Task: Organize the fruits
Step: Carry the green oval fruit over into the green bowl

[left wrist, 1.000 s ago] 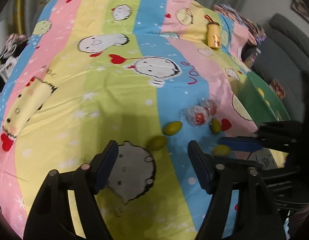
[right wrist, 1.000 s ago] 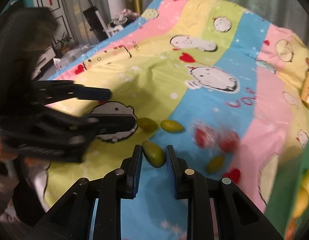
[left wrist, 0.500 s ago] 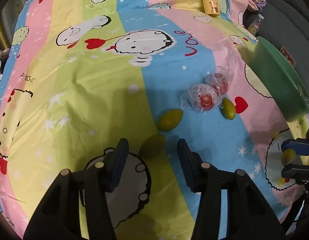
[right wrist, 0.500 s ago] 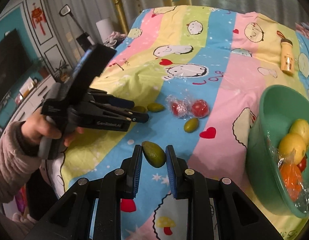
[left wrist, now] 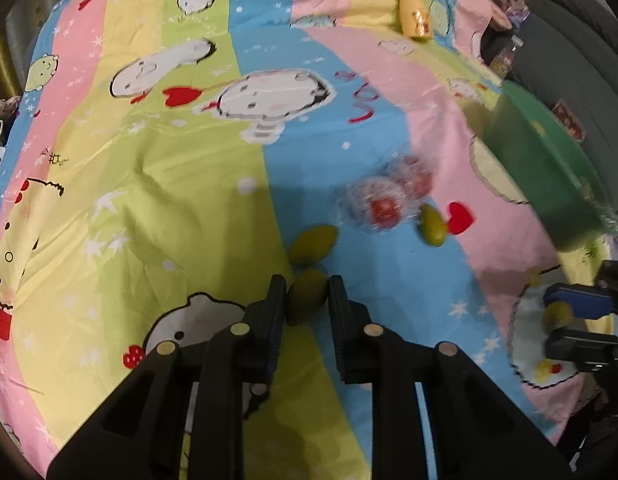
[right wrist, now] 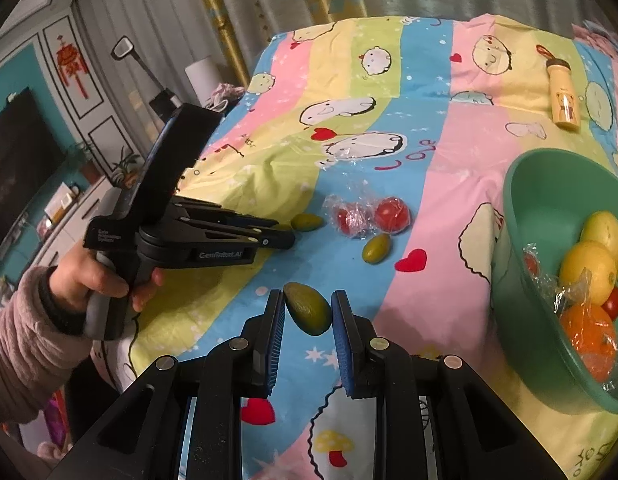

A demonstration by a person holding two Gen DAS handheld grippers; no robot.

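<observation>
1. Left wrist view: the left gripper (left wrist: 307,298) has its black jaws pinched on a small oval olive-green fruit (left wrist: 305,296), which sits between the pads and low against the striped cartoon-print bedsheet (left wrist: 149,200).
2. Just beyond the jaw tips lies a second green oval fruit (left wrist: 313,244), close to the held one; whether they touch cannot be told.
3. Further ahead and to the right of the jaws lie two red fruits in clear plastic wrap (left wrist: 389,196), blurred, with a third green oval fruit (left wrist: 432,226) just beside them.
4. Far right of the jaws stands a green plastic bowl (left wrist: 541,168). Below it the right gripper (left wrist: 559,314) shows at the frame edge, clamped on a greenish fruit.
5. A yellow bottle (left wrist: 414,16) lies far ahead on the sheet.
6. Right wrist view: the right gripper's blue-padded jaws are pinched on a green oval fruit held clear of the sheet (right wrist: 309,308).
7. Right of the jaws, the green bowl holds yellow lemons (right wrist: 589,266) and a wrapped orange fruit (right wrist: 589,328).
8. Left of the jaws, a hand (right wrist: 97,280) in a pink sleeve holds the left gripper, tips down near the loose fruits.
</observation>
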